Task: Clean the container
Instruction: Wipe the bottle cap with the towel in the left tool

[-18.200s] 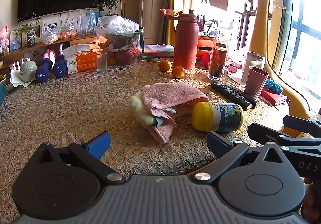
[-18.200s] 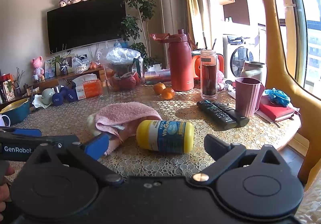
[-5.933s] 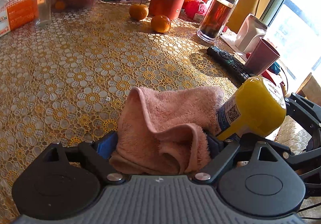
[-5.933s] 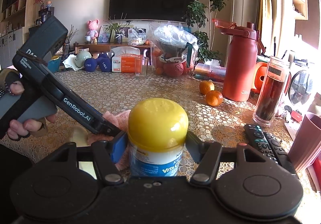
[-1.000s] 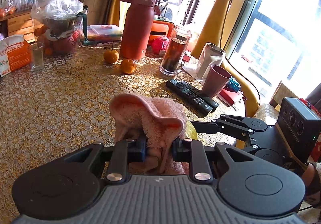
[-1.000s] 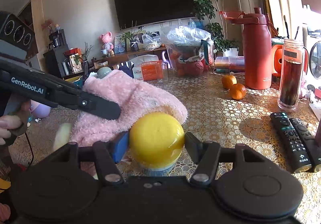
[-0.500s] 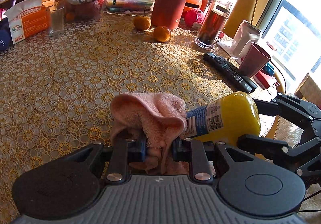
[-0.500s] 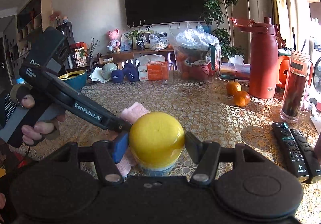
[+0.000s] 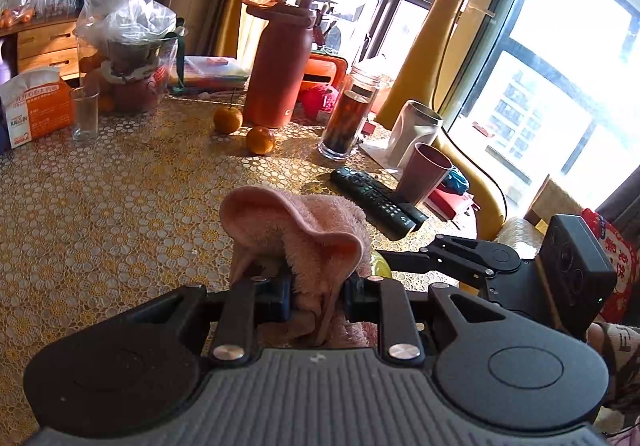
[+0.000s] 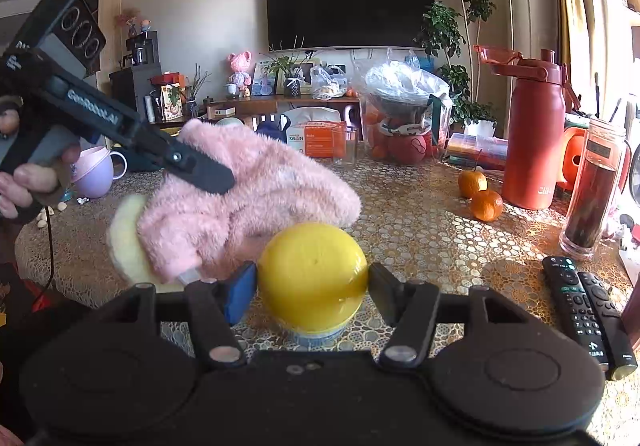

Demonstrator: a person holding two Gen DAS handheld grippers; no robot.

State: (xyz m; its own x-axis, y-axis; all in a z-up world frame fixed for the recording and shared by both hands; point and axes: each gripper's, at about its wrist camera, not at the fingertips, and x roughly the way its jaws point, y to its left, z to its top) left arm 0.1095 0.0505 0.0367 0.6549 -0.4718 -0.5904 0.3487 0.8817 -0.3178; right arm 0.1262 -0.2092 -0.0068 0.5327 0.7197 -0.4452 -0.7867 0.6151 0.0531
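Low in the right wrist frame, the right gripper [image 10: 312, 284] had its fingers [image 10: 240, 292] clenched on the yellow-capped vitamin bottle [image 10: 312, 274], held above the desk [image 10: 420, 230]. Left of it, the left gripper [image 9: 316, 296] pinched the pink fluffy towel [image 10: 248, 202] between nearly closed fingers [image 9: 276, 296], the cloth draped against the bottle's side. At right lay two black remotes [image 10: 584, 310]; two oranges [image 10: 480, 194] sat beside a red flask [image 10: 532, 134] farther up the frame.
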